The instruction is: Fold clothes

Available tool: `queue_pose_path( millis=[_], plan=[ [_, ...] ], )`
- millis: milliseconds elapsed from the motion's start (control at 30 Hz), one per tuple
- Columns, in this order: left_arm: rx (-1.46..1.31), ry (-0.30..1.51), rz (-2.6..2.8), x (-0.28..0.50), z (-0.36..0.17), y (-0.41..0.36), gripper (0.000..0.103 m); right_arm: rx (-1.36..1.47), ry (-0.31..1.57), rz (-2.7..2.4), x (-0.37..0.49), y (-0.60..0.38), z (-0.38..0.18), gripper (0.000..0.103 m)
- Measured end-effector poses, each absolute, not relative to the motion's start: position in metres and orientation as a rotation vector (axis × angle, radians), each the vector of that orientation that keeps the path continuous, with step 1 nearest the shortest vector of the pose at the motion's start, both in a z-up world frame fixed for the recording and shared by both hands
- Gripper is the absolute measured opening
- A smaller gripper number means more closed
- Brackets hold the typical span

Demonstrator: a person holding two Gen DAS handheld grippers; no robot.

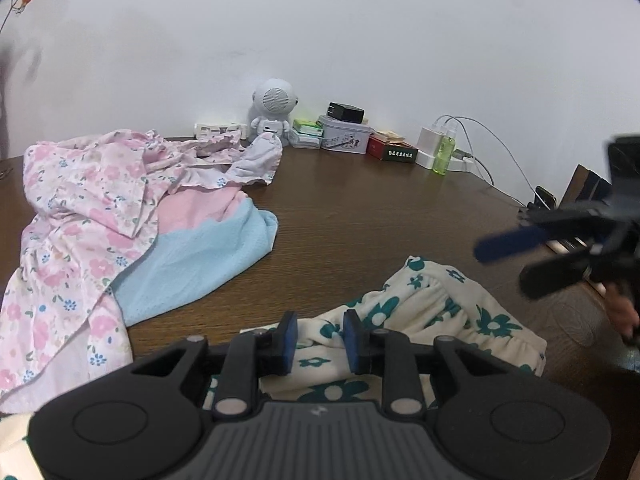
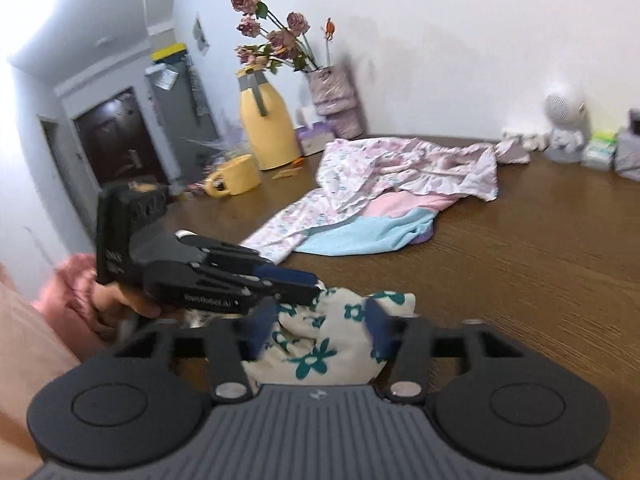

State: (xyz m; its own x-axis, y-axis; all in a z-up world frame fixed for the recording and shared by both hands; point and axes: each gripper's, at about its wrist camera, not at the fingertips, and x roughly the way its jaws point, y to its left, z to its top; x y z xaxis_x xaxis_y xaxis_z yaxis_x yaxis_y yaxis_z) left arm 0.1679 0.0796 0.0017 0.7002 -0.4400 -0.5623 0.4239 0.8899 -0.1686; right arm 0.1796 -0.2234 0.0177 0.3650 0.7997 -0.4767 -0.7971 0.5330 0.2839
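We are mid-fold on the cream teal-flowered garment (image 1: 432, 312), bunched at the table's (image 1: 380, 208) near edge. Our left gripper (image 1: 320, 336) pinches its cloth; our right gripper (image 2: 316, 328) stands spread, gripping nothing. Next, we judge, the right needs 1 fresh corner.

White lettering on the side of the black left tool (image 2: 280, 286), seen from the right wrist view, read roughly "GenRobot AI", though motion blur softened it. A flat red box (image 1: 392, 150) at the back of the brown wooden bench (image 1: 380, 216) carried a line of pale characters on its dark front edge, too small to read. No other writing was legible.
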Motion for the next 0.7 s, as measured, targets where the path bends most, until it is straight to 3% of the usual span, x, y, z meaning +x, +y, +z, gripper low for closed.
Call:
queue_pose_path(
  millis=[67,167,233,433,500,567,600,700],
  plan=[
    [-0.037,0.63,-0.47,0.167,0.003,0.08,0.024,-0.072,0.625,0.996,0.174,-0.208,0.008,0.027],
    [-0.056,0.618,-0.454,0.163,0.006,0.081,0.026,-0.186,0.632,0.944,0.166,-0.189,-0.008,0.026],
    [-0.069,0.581,-0.45,0.153,0.014,0.083,0.023,-0.184,0.629,0.928,0.165,-0.185,-0.009,0.026],
    [0.046,0.526,-0.495,0.123,0.029,0.065,0.023,-0.167,0.618,0.888,0.16,-0.181,-0.011,0.027],
    [0.085,0.561,-0.462,0.127,0.02,0.058,0.022,-0.067,0.63,0.878,0.161,-0.192,-0.007,0.034],
    [0.082,0.598,-0.447,0.134,0.01,0.057,0.022,0.07,0.64,0.855,0.162,-0.208,-0.002,0.057],
    [0.077,0.61,-0.444,0.136,0.006,0.058,0.022,0.113,0.642,0.818,0.161,-0.216,-0.001,0.063],
    [0.05,0.62,-0.45,0.138,0.002,0.062,0.022,0.226,0.67,0.733,0.16,-0.232,-0.003,0.071]
  ],
)
